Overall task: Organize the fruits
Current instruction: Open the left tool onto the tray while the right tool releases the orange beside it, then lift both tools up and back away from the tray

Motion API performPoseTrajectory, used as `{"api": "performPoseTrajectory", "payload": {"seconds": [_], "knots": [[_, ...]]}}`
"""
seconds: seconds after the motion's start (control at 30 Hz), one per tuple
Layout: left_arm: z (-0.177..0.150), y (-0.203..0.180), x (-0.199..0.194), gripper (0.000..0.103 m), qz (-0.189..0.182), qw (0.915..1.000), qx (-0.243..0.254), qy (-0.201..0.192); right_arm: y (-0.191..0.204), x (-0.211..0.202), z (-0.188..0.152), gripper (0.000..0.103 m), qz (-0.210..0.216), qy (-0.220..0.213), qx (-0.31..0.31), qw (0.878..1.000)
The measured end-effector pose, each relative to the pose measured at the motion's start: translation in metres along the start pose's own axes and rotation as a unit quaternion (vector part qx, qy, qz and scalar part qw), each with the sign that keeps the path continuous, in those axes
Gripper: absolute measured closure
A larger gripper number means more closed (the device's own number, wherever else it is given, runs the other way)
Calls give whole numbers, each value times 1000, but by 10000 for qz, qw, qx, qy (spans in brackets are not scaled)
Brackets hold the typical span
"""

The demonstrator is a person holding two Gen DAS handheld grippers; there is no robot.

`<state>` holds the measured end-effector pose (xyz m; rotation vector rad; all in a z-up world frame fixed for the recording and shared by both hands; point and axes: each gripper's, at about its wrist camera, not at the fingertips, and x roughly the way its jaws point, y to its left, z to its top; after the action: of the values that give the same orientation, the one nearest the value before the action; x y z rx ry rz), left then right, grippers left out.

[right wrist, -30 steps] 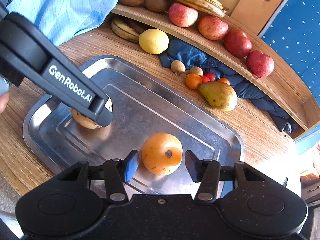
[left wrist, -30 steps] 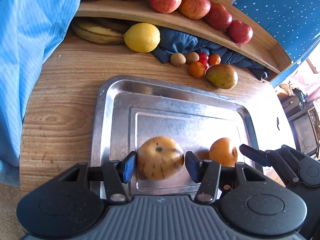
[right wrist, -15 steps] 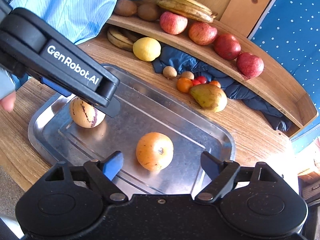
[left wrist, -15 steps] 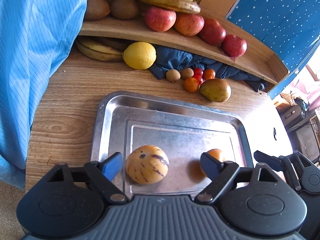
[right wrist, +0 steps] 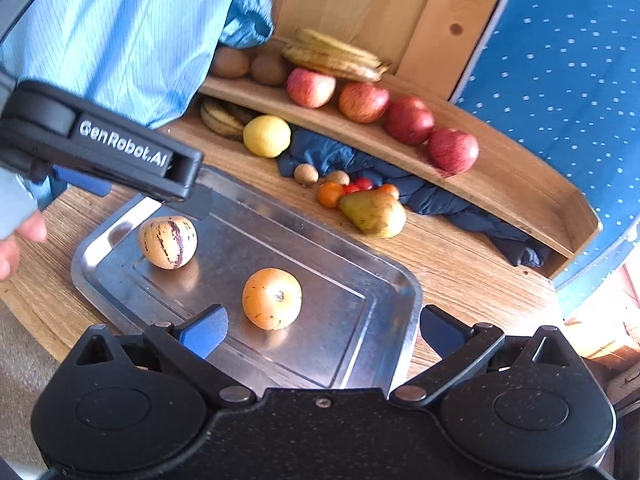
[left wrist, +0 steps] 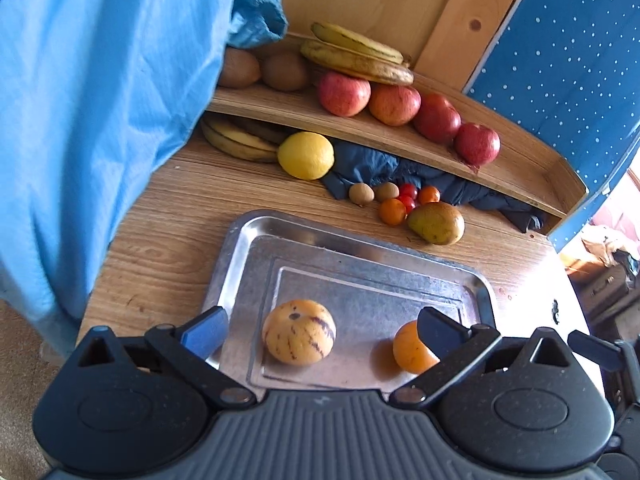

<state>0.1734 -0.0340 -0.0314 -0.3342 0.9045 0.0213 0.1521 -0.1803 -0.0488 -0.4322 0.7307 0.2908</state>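
- My left gripper (left wrist: 320,330) hangs spread wide over the metal tray (left wrist: 236,248), gripping nothing.
- My right gripper (right wrist: 322,330) likewise.
- Striped melon (left wrist: 299,333) on the tray, stem end up.

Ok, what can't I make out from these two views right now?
- Orange fruit: left wrist view, the left gripper finger covers its top right.
- Lower bananas: both views, mostly tucked under the shelf.
- Tray near edge: both views, behind gripper bodies.
- Right gripper: empty.

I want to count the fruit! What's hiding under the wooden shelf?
Under the shelf you can see bananas, a lemon and a dark blue cloth. Anything further back is hidden by the shelf and cloth.
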Motion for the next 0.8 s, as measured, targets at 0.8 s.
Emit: {"api": "performPoseTrajectory", "payload": {"seconds": [0.8], "knots": [[-125,-4,-86,1,342,9990,274,-121,3,-90,-93,1,275,76,104,9995]]}}
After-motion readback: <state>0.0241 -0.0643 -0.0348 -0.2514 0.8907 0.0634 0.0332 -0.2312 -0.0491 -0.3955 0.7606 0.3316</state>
